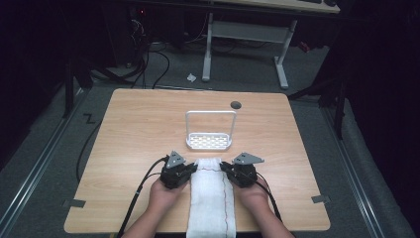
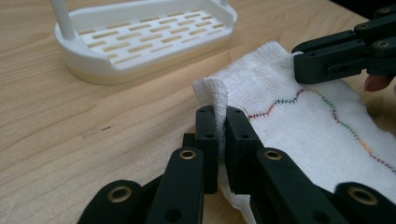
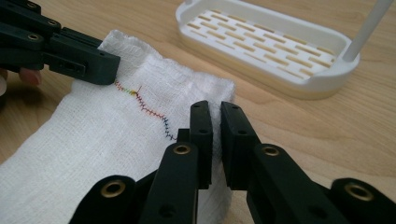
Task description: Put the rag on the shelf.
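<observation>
Holding item one, a white gauze cloth (image 1: 212, 196): long strip, loose weave, a zigzag rainbow stitch running its length, laid flat on my worktop (image 1: 133, 129) between my hands, near end hanging over the front edge. My left tongs (image 2: 218, 122) pinch its far left corner, which curls up; my right tongs (image 3: 216, 122) are nipped on the far right corner. Beyond: white slotted rack (image 1: 209, 141). Worktop pale wood; room dark, cables on grey floor (image 1: 163, 64).

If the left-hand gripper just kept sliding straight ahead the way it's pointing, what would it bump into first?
Probably the white slotted rack. The left gripper, fingers shut on the cloth edge, seems to point across bare table towards it, though depth is hard to judge.
</observation>
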{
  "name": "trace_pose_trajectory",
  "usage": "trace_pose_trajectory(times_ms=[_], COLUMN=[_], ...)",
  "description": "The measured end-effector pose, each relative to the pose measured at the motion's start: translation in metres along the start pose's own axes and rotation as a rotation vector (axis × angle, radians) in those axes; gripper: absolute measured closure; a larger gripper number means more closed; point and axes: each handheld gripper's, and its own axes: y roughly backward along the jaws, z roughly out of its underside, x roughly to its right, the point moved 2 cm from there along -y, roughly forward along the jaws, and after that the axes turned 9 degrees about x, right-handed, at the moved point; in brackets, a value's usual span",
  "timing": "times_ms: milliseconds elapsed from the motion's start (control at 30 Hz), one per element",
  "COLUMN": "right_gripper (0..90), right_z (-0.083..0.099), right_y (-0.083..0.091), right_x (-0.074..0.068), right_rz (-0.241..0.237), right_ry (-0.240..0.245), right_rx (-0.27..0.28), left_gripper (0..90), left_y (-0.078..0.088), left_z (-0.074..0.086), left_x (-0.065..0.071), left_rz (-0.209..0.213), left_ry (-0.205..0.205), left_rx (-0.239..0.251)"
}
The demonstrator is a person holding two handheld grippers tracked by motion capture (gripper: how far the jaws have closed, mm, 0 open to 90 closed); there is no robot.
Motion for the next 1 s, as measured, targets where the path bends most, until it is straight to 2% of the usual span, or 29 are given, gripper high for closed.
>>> trace_pose_trajectory(times_ms=[133,367,500,633,767,1000], right_gripper=[84.3,84.2,84.2,84.2,84.2,84.2], right_z=[-0.006,-0.018,-0.03,-0.041,-0.057,-0.09], right_y=[0.007,0.022,0.032,0.035,0.039,0.047], right_x=[-0.003,-0.006,-0.01,-0.01,-0.007,-0.006], right_rz=[0.003,0.013,0.028,0.036,0.042,0.06], right_ry=[0.008,0.014,0.048,0.051,0.057,0.08], right_rx=[0.04,0.112,0.162,0.186,0.213,0.283], left_gripper=[85.7,86.1,86.0,86.1,86.1,86.1], left_y=[0.006,0.017,0.024,0.027,0.03,0.04], left_z=[-0.008,-0.026,-0.04,-0.054,-0.07,-0.098], left_x=[0.004,0.013,0.018,0.019,0.019,0.02], left_rz=[-0.004,-0.009,-0.004,-0.002,0.001,-0.007], left_ry=[0.009,-0.018,-0.024,-0.035,-0.031,-0.056], left_rx=[0.039,0.104,0.153,0.168,0.198,0.267])
